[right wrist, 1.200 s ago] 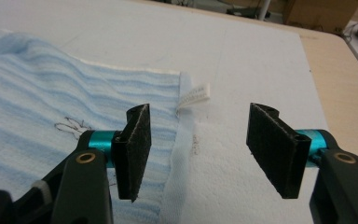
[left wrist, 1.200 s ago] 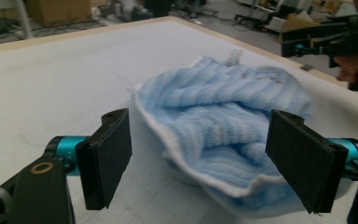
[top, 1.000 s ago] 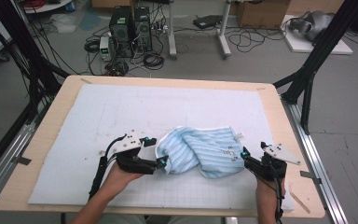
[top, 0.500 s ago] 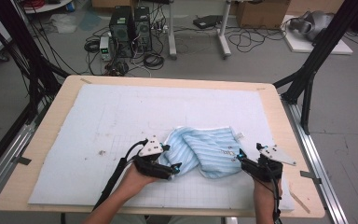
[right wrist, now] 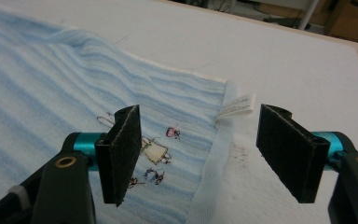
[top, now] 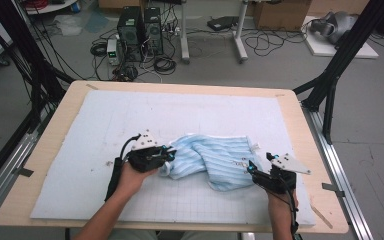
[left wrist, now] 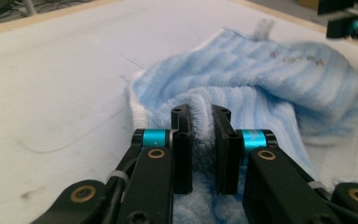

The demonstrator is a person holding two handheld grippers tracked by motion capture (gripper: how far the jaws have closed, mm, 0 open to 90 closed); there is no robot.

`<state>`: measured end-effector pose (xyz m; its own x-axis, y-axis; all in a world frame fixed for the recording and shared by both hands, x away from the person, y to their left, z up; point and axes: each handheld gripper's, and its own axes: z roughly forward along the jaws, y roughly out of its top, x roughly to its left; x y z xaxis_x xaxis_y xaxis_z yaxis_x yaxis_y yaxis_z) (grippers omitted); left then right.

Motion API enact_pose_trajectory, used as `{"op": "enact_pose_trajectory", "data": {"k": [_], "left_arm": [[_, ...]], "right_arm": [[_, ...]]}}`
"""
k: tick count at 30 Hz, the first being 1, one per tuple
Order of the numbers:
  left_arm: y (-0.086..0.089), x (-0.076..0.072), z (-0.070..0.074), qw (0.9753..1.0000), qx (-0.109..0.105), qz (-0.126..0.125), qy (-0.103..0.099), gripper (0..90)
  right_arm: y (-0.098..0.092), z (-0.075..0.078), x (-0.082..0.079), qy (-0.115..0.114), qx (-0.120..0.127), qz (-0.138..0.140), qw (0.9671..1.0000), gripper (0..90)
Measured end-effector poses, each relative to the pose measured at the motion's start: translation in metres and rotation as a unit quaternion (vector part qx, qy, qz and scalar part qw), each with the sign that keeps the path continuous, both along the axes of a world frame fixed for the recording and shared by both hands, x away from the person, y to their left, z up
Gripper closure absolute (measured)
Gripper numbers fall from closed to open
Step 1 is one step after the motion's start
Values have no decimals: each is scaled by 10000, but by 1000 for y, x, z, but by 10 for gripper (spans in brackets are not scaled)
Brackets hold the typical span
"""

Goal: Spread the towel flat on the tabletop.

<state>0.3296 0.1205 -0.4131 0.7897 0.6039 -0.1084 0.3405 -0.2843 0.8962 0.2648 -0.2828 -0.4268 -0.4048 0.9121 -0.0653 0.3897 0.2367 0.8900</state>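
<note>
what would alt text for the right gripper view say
The right tool hangs open over the edge of a blue striped towel, its two black pads spread wide to either side of the hem. A small white tag sticks out from the towel's edge onto the white mat.
</note>
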Motion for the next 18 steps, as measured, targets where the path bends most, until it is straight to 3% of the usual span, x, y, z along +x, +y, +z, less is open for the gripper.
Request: {"op": "enact_pose_trajectory", "data": {"k": [8,11,13,14,15,16,18], "left_arm": [[32,11,13,9987,-274,403,-120,801],[43,13,14,9982,-273,529,-102,802],[49,16,14,9977,-268,614,-97,802],[52,17,15,9974,-287,655,-91,802],[54,19,15,9972,-294,682,-86,802],[55,20,15,9969,-282,726,-87,802],[59,22,15,9965,-280,784,-97,802]], "right_arm": [[26,0,10,30,-64,443,9990,291],[33,2,12,1,-21,586,9983,288],[42,0,16,93,13,863,9962,291],[42,0,16,93,13,863,9962,291],[52,-4,21,253,-65,1136,9932,299],[52,-4,21,253,-65,1136,9932,299],[65,-10,25,442,-308,1357,9893,331]]}}
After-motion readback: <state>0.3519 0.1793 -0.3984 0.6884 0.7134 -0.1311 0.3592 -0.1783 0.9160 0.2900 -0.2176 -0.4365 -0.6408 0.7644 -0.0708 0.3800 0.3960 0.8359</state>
